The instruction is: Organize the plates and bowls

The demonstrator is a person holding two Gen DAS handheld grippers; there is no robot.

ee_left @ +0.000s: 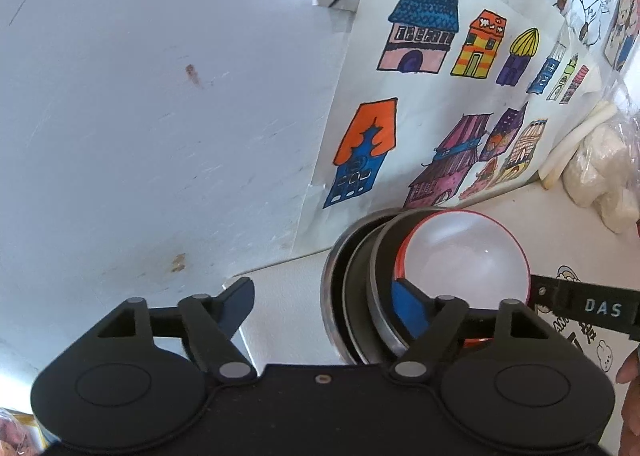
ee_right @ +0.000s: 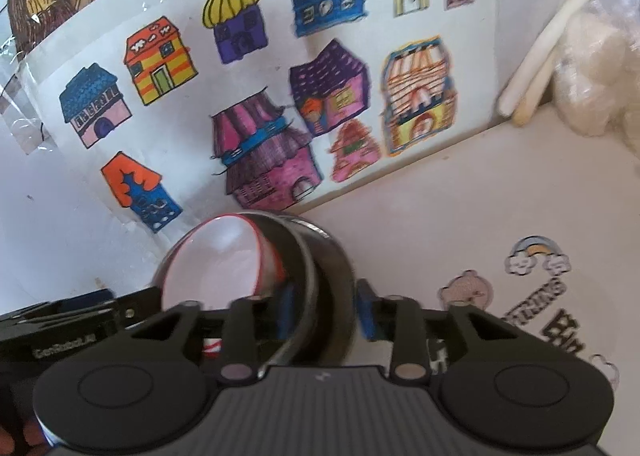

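A white bowl with a red rim (ee_left: 468,252) sits nested inside steel bowls (ee_left: 352,280), stacked and tilted on the white table. My left gripper (ee_left: 324,304) is open wide; its right blue-padded finger (ee_left: 408,308) lies inside the stack beside the white bowl, its left finger is off the stack. In the right wrist view the white bowl (ee_right: 216,268) and steel bowls (ee_right: 328,276) fill the centre. My right gripper (ee_right: 326,316) straddles the steel bowls' rims with its blue pads (ee_right: 366,316) on either side, partly closed.
A sheet with coloured house drawings (ee_right: 280,96) leans on the wall behind the stack. White rolls (ee_right: 540,56) and a plastic bag (ee_left: 600,168) lie at the right. The tabletop (ee_right: 520,196) carries cartoon stickers.
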